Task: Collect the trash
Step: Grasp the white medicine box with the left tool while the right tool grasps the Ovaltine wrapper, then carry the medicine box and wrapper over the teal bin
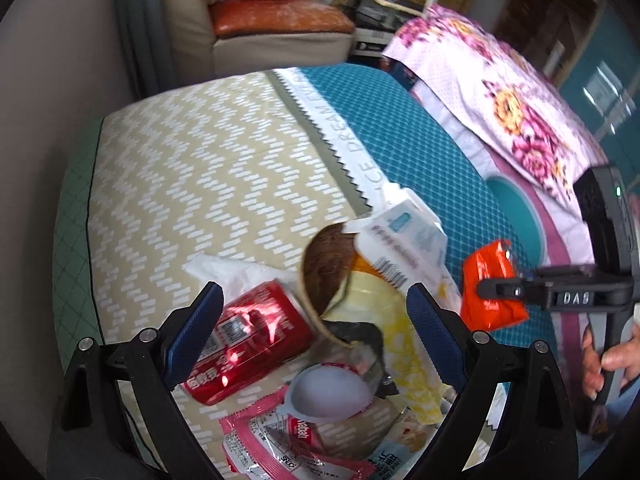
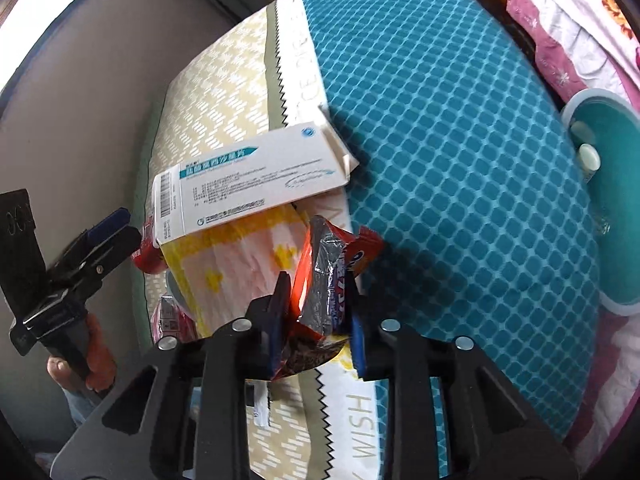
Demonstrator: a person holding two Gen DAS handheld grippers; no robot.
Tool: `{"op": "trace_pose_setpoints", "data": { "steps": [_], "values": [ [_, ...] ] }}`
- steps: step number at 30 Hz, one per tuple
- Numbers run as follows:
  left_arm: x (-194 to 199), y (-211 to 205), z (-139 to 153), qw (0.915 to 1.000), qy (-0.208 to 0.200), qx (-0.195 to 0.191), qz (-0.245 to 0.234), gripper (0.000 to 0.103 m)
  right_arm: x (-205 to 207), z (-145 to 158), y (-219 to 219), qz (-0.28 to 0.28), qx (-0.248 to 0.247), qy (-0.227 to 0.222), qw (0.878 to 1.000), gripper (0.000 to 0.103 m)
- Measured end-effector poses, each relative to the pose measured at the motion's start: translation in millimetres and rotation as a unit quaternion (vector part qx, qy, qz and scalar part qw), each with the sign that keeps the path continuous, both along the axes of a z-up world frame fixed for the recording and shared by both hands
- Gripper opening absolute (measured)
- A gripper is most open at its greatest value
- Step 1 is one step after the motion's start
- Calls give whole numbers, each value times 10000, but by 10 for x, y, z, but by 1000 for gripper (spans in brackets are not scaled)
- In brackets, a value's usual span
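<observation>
Right tongs [image 2: 316, 320] clamped on orange snack wrapper [image 2: 324, 280], held above bed [image 2: 460, 140]. Left tongs [image 1: 316, 332] spread wide over trash pile: red can [image 1: 252, 336], paper cup [image 1: 324, 276], white box [image 2: 248, 176] farther.

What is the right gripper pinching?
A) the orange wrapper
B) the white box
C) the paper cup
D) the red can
A: in the right wrist view the right gripper is shut on the orange wrapper, while the red can, white box and paper cup lie in the pile on the bed, and the left gripper hangs open above them.
</observation>
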State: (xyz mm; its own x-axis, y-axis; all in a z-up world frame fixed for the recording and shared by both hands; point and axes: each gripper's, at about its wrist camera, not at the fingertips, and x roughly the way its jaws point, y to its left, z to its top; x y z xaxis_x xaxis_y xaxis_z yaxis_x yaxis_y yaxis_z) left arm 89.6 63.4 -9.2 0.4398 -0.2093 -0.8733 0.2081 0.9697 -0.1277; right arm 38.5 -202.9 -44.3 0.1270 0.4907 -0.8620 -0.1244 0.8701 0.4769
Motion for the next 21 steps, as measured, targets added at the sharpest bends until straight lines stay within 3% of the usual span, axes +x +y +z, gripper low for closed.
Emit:
{"op": "trace_pose_setpoints", "data": {
  "steps": [5, 12, 21],
  "values": [
    [68, -468, 81, 9936, -90, 643, -926, 93, 4, 130, -337, -350, 142, -223, 9990, 24],
    [309, -1080, -157, 9670, 235, 1454, -2079, 93, 34, 176, -668, -645, 269, -293, 9971, 24],
    [730, -1266, -506, 9500, 838, 1848, -2373, 93, 184, -13, -848, -816, 333, -195, 9959, 24]
  ]
}}
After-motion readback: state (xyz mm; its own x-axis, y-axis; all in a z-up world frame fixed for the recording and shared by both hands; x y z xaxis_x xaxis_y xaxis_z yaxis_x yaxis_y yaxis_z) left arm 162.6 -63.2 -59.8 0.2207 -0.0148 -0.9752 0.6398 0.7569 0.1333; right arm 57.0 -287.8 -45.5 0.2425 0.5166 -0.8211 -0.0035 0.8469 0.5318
